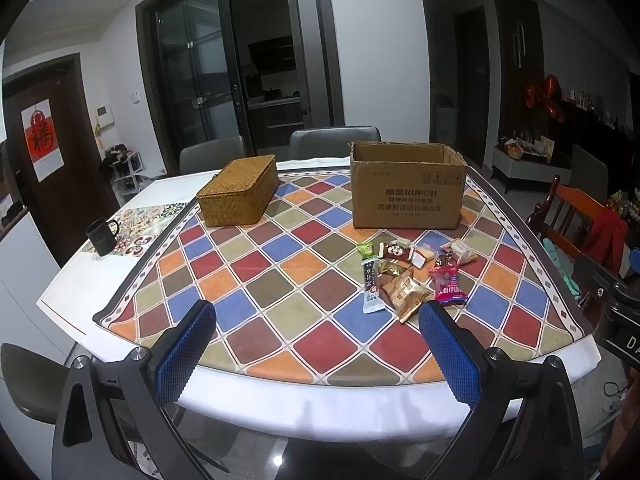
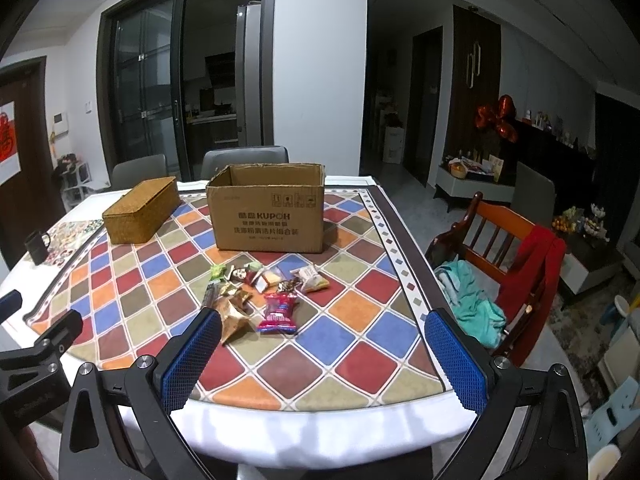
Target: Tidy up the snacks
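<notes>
A pile of wrapped snacks (image 1: 408, 272) lies on the checkered table mat, in front of an open cardboard box (image 1: 406, 186). The pile also shows in the right wrist view (image 2: 264, 292), with a pink packet (image 2: 278, 314) nearest and the cardboard box (image 2: 268, 212) behind it. A closed woven basket (image 1: 238, 190) stands left of the box, and shows in the right wrist view (image 2: 140, 210). My left gripper (image 1: 318, 328) is open and empty, above the near edge of the table. My right gripper (image 2: 324, 338) is open and empty, near the front of the pile.
A black mug (image 1: 102, 236) stands at the table's left edge. Grey chairs (image 1: 334, 140) stand behind the table. A wooden chair (image 2: 508, 252) with red and teal cloth stands to the right. The table's white front edge (image 2: 320, 424) is close below the grippers.
</notes>
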`<action>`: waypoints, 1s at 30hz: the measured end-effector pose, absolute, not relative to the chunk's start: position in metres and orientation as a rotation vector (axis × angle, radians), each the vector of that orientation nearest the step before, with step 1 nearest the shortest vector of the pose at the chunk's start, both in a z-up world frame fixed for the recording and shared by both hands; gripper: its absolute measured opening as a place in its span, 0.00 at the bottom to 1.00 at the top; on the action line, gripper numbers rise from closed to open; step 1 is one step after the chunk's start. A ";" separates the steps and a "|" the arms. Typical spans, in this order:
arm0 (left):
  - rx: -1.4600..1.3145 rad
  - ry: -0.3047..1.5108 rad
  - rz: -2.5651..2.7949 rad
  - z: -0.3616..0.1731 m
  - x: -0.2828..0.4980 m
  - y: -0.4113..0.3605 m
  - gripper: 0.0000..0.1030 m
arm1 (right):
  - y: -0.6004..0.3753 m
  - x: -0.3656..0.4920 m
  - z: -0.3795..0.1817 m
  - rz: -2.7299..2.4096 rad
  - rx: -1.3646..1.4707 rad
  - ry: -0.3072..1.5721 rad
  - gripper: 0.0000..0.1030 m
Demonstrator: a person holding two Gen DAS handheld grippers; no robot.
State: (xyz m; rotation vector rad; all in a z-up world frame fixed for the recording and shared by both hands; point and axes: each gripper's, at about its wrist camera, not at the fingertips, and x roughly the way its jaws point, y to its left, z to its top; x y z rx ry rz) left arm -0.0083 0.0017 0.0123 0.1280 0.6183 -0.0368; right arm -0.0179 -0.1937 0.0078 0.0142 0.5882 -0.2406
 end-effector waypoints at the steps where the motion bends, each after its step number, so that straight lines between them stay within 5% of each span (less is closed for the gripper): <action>1: 0.128 0.616 -0.037 0.012 -0.009 0.002 1.00 | -0.193 -0.018 0.008 -0.241 0.015 0.587 0.99; 30: 0.128 0.616 -0.043 0.013 -0.007 0.002 1.00 | -0.197 -0.016 0.015 -0.248 0.008 0.579 1.00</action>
